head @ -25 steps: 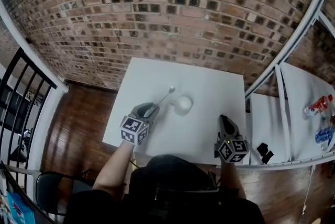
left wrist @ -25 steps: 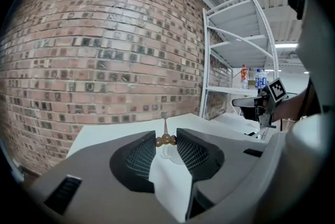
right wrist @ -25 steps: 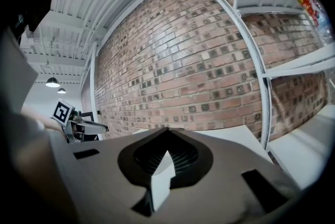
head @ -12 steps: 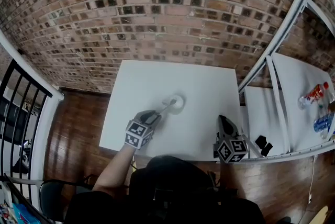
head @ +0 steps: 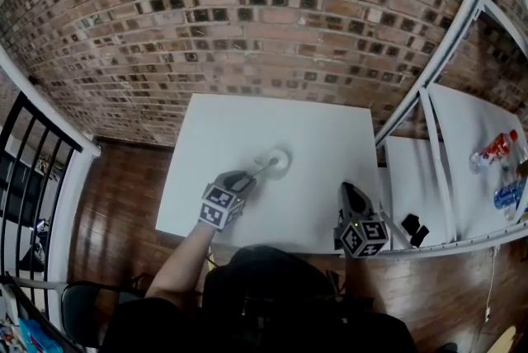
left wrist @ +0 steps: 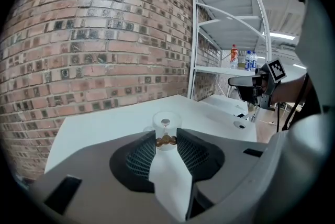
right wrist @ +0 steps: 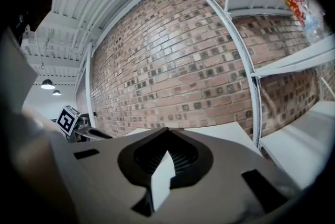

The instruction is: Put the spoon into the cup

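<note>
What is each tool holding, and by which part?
The left tool grips the slim silver spoon by its beaded brown handle end; the right tool holds nothing.

Soft, even light fills all three views. In the head view the white table [head: 330, 137] is bright almost to glare, and the cup [head: 280, 160] nearly vanishes against it; shadows are faint. Ceiling lamps [right wrist: 47, 84] glow at the right gripper view's left edge. Fisheye distortion bows the brick wall [head: 247, 13] and shelf post [head: 445, 54]. Both gripper views go black at the corners, and their near foregrounds are blurred.
</note>
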{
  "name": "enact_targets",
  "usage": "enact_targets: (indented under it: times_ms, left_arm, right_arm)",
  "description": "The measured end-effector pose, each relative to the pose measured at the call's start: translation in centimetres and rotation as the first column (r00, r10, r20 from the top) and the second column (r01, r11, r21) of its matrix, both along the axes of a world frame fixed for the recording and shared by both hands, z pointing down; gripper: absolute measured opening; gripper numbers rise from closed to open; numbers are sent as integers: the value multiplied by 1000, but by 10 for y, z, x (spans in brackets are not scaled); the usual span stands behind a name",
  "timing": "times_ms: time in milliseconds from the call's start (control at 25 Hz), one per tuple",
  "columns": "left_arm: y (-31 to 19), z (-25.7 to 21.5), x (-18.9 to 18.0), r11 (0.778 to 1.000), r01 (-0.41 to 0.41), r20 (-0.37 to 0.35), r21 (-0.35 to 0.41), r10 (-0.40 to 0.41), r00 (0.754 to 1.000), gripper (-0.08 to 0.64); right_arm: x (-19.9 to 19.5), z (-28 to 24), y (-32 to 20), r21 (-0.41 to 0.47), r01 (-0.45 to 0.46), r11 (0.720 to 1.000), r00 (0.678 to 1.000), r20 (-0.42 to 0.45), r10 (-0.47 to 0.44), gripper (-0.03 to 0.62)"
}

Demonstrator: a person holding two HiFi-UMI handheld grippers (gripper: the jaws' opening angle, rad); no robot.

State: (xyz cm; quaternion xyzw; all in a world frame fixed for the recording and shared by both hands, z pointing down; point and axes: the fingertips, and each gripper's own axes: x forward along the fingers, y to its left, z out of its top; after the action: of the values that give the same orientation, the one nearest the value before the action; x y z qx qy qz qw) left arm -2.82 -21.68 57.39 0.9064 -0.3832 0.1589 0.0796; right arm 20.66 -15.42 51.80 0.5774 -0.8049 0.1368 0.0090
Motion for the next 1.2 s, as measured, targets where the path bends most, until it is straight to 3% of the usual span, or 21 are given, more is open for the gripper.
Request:
enact_targets:
  times_ms: [360, 800, 1000, 1200]
  left_arm:
    - [-23, 3, 19, 999, 24, -17, -35, -24, 1000, 123]
    - [-38, 17, 41, 1000, -1, 57, -31, 3, 998, 124]
    - [-42, 19, 48, 999, -9, 57, -32, 11, 998, 129]
    - [-39, 12, 48, 999, -30, 33, -17, 31, 999, 181]
  right_arm:
    - [4, -4, -3, 5, 1, 1000, 1000, 10, -1, 5]
    - [4, -3, -1, 3, 42, 999, 999, 30, -42, 5]
    - [5, -3, -3, -2, 54, 999, 998, 28, -54, 5]
    - [7, -5, -11, -3, 55, 998, 998, 14, -55, 5]
